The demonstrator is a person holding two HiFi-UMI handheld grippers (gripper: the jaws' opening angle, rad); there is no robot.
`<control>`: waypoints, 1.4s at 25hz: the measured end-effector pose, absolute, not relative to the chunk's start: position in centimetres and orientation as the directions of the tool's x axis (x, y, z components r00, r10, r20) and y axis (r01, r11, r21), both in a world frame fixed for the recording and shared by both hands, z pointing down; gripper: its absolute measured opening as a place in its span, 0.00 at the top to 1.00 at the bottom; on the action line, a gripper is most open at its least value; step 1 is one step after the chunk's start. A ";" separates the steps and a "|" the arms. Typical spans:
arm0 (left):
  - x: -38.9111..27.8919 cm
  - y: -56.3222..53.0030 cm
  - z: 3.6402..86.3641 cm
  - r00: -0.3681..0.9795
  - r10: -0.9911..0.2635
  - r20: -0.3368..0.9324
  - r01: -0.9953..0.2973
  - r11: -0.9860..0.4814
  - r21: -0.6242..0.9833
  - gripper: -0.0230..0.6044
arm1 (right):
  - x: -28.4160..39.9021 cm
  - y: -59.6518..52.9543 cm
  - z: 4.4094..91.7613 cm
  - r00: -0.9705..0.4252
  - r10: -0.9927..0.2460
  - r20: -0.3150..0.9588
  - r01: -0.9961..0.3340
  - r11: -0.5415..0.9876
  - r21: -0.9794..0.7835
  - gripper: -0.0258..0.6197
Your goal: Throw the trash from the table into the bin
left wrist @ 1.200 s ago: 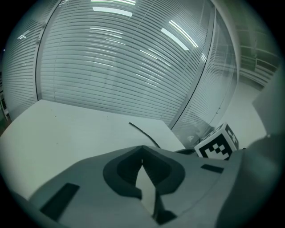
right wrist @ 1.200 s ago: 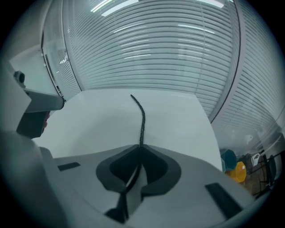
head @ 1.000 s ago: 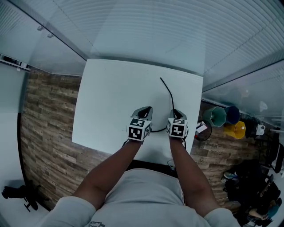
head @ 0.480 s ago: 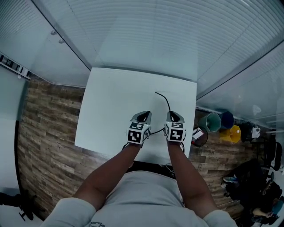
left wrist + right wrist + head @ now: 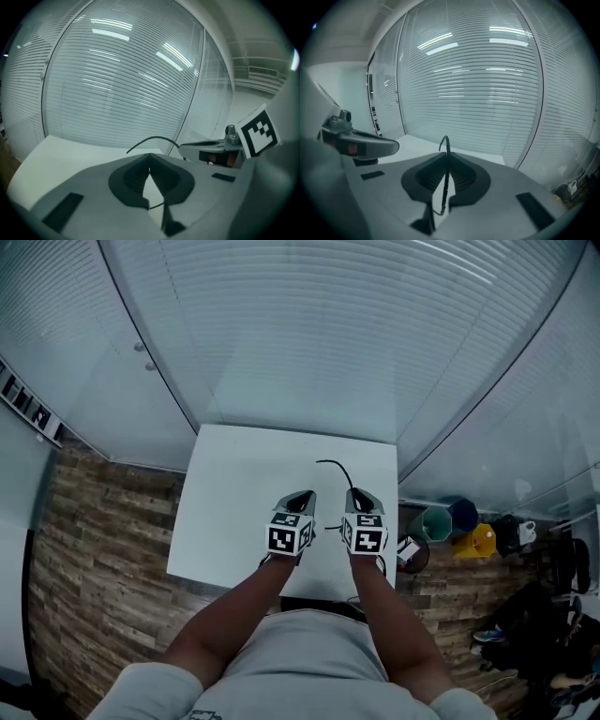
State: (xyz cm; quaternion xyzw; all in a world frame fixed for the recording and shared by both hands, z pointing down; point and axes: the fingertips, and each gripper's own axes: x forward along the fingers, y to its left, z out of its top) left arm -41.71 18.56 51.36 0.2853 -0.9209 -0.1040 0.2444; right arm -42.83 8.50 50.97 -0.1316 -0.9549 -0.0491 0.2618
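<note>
A thin black wire (image 5: 339, 472) arcs out ahead of my right gripper (image 5: 361, 497), above the white table (image 5: 234, 512). The right gripper is shut on the wire (image 5: 446, 154), which runs between the closed jaws and curls out behind them. My left gripper (image 5: 303, 498) hovers just left of it, jaws closed tip to tip. In the left gripper view the wire's loose tail (image 5: 157, 205) shows through the gap behind those tips; I cannot tell whether it touches them. The wire's free arc (image 5: 150, 138) stands ahead of the left gripper (image 5: 150, 155).
Right of the table, on the wooden floor, stand a dark round bin (image 5: 410, 552) holding scraps, a teal bin (image 5: 434, 523), a blue bin (image 5: 462, 515) and a yellow one (image 5: 478, 540). Glass walls with blinds (image 5: 309, 352) close the far side.
Both grippers have risen above the table and drawn slightly closer together. The wire has come up with the right gripper, its far end off the tabletop.
</note>
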 end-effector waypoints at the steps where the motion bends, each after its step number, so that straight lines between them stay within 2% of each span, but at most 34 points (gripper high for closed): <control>1: -41.6 18.6 50.9 -0.720 -0.580 0.382 -0.478 0.813 0.333 0.95 | -42.6 8.7 50.2 -0.836 0.224 0.502 0.275 0.961 0.029 0.92; 11: -42.6 18.5 46.5 -0.716 -0.627 0.308 -0.537 0.776 0.331 0.95 | -42.5 9.6 44.6 -0.887 0.190 0.420 0.238 0.969 0.065 0.92; 20: -40.2 14.6 48.1 -0.637 -0.699 0.326 -0.606 0.715 0.349 0.95 | -39.1 5.8 44.8 -0.903 0.100 0.417 0.145 0.986 0.077 0.91; 29: -35.6 4.3 48.6 -0.487 -0.809 0.329 -0.731 0.584 0.353 0.95 | -32.6 -4.2 44.9 -0.906 -0.073 0.417 -0.049 0.996 0.069 0.92; 35: -29.8 -3.6 49.0 -0.381 -0.860 0.340 -0.803 0.490 0.340 0.95 | -25.9 -11.6 45.8 -0.892 -0.180 0.415 -0.180 0.983 0.040 0.91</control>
